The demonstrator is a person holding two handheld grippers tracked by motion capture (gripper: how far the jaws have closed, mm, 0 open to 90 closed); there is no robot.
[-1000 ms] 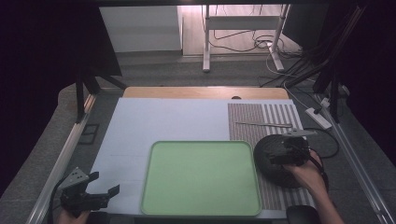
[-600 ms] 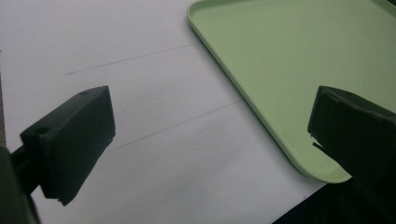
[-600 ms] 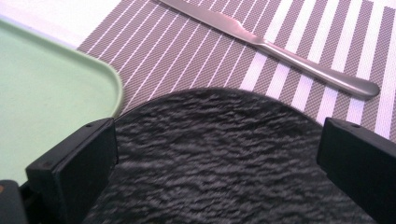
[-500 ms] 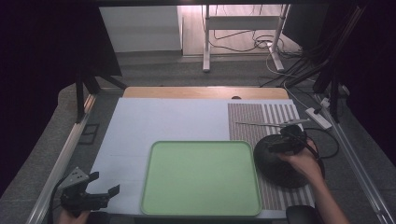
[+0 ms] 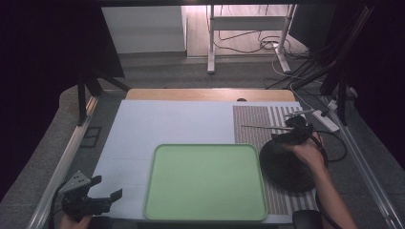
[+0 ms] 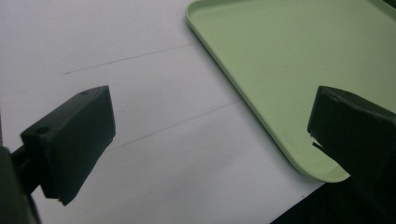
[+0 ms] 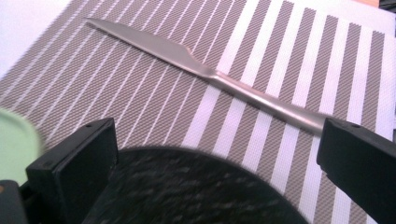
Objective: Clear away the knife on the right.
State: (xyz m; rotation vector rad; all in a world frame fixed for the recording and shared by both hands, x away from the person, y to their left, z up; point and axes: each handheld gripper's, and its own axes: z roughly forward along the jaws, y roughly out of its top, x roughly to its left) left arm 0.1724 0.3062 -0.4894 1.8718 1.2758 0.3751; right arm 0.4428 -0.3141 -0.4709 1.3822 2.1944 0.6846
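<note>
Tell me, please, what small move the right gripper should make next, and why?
Probably lower the right gripper a little and shut it on the far rim of the black plate. In the right gripper view its jaws stand wide open with the rim between them, ungripped; the knife lies beyond on the striped mat.

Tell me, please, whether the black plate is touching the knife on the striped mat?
Apart. The right gripper view shows a band of striped mat between the black plate and the knife.
</note>
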